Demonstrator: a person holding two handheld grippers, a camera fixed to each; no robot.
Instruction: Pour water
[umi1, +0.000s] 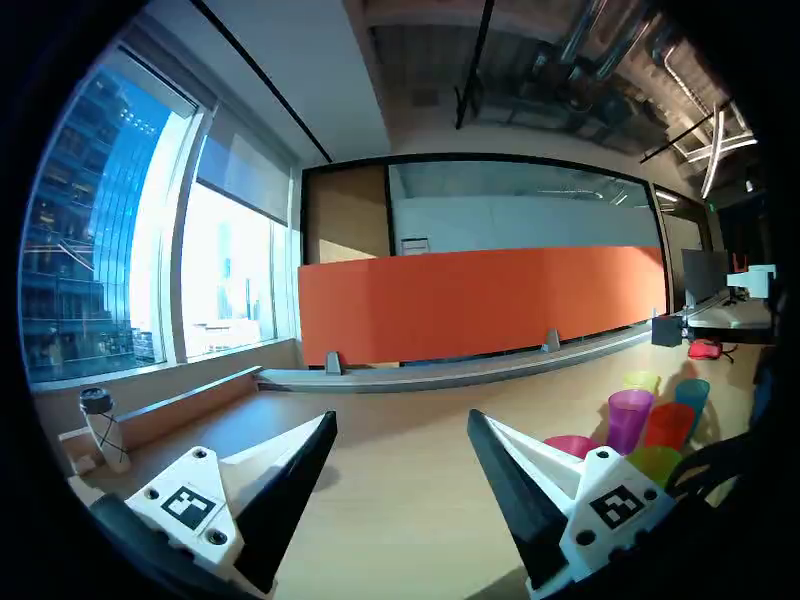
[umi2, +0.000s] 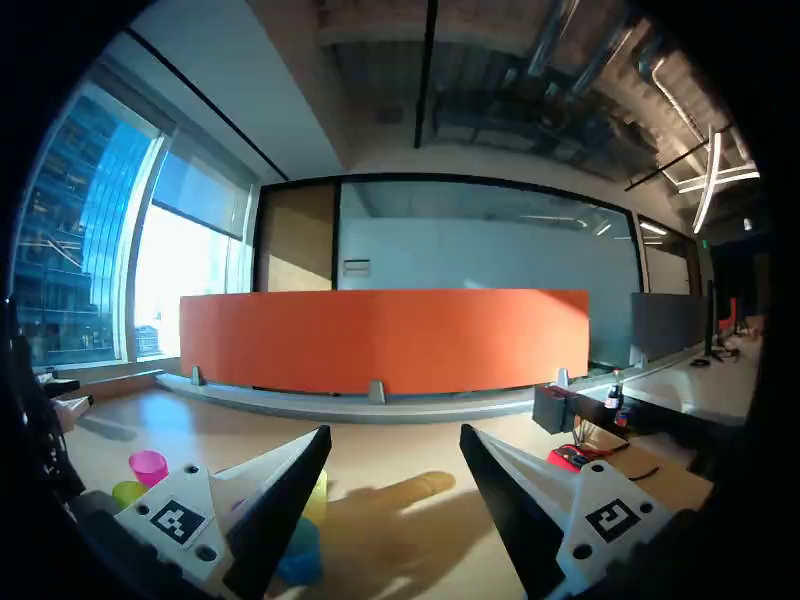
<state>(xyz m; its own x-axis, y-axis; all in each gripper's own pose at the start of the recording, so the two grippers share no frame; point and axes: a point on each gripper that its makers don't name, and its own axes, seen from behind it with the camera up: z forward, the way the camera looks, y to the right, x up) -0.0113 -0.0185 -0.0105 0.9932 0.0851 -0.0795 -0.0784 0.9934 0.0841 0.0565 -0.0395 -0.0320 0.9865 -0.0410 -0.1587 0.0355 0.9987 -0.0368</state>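
left gripper view: the left gripper (umi1: 400, 418), with black tapered fingers on white mounts that carry square markers, is spread wide with nothing between the fingers. it is above a pale wooden tabletop (umi1: 400, 500). the translucent plastic cups stand in a cluster on the table, to the right of the right-hand finger. a tall purple cup (umi1: 630, 420) stands upright with an orange cup (umi1: 668, 425) just beside it. a teal cup (umi1: 692, 393) and a yellow-green cup (umi1: 640, 380) are behind them. a magenta cup (umi1: 572, 445) and a lime cup (umi1: 655, 462) sit nearest, close to that finger's mount. a long orange partition panel (umi1: 480, 305) runs along the table's far edge. tall windows (umi1: 230, 280) are on the left.

right gripper view: the right gripper (umi2: 394, 432) is also opened wide and empty over the wooden tabletop. cups sit at the lower left. a small pink cup (umi2: 148, 466) and a pale green cup (umi2: 128, 492) are left of the left-hand finger's mount. a yellow cup (umi2: 317, 497) and a blue cup (umi2: 300, 550) are partly hidden behind that finger. the orange partition panel crosses the far side. a flat red object (umi2: 570, 458) lies to the right.
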